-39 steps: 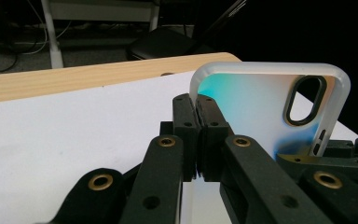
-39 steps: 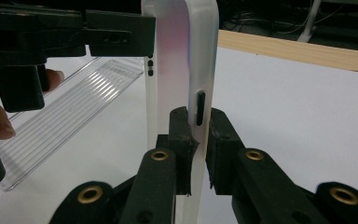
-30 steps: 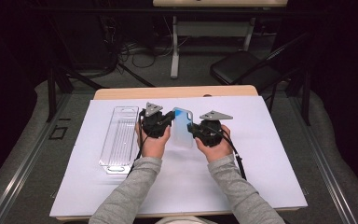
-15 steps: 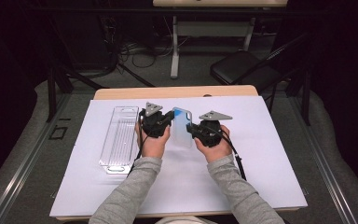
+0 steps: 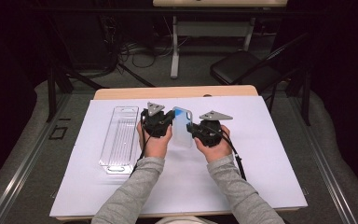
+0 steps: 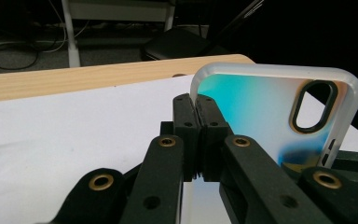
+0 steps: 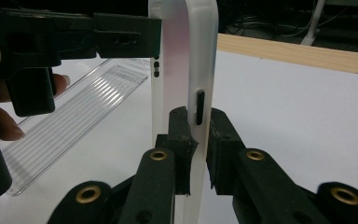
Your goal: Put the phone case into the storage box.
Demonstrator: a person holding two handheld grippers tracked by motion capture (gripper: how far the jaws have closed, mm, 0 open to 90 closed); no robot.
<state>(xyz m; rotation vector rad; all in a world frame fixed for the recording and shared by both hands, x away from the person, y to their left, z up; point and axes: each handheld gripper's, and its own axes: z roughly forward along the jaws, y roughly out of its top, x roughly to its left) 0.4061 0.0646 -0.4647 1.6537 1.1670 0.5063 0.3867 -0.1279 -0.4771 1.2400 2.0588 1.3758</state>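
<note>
White paper-covered table (image 5: pixel 261 177), long clear ribbed plastic tray (image 5: pixel 120 139) lying empty on its left side. Translucent phone case with a blue-teal iridescent back (image 5: pixel 182 126) is lifted off the table, held upright between my two tools, right of the tray and apart from it. My left hand-held gripper (image 6: pixel 198 109) is clamped on the case's left edge; my right hand-held gripper (image 7: pixel 198 128) pinches the opposite side rim, by the button slot. Pickup looks done; placing, probably into the tray, remains.
</note>
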